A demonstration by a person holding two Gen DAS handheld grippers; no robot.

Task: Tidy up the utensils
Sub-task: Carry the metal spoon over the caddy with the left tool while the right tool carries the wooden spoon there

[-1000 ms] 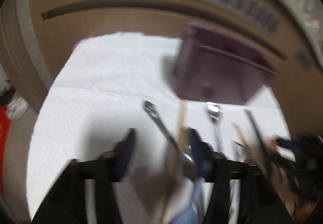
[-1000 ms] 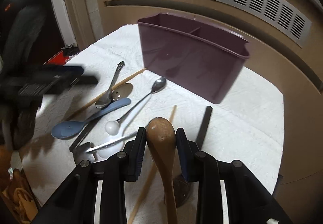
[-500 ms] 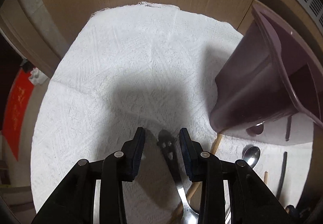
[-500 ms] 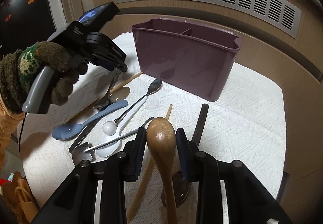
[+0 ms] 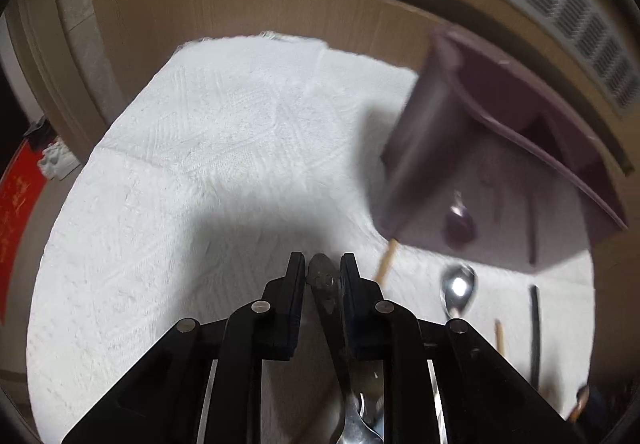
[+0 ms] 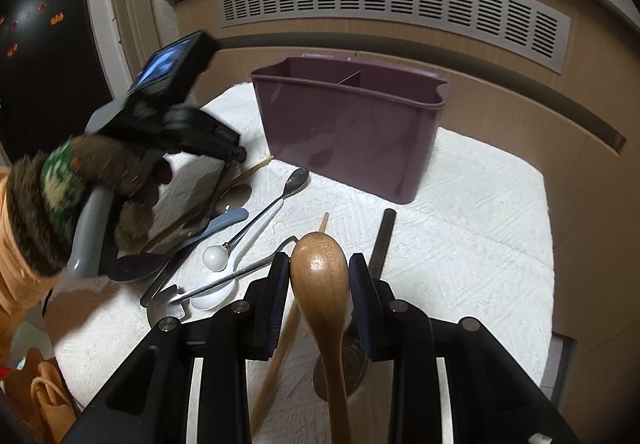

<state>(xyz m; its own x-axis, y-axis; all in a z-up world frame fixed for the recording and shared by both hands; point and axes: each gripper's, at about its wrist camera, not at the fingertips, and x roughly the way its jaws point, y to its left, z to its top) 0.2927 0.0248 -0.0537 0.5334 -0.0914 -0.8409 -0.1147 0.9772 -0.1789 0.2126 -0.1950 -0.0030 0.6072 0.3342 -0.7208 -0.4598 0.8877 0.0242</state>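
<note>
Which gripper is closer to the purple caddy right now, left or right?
Left. The left gripper, closing around a metal utensil handle, sits just beside the purple caddy at its near corner. The right gripper, around the wooden spoon, is farther back.

My left wrist camera is looking steeply down along its gripper point(image 5: 322, 276), sitting close over the white cloth point(image 5: 208, 148) of the table and facing the far edge and the wood panelling beyond. My right wrist camera is sitting further back near the table's near edge, tilting down less, and facing the same vented wall point(image 6: 392, 8). Both views are taking in the purple caddy point(image 5: 496, 148) point(image 6: 352, 128), the metal spoon point(image 5: 458, 290) point(image 6: 294, 182) lying before it, and the cloth. The right view is also catching my left gripper point(image 6: 234, 156) from the side.
</note>
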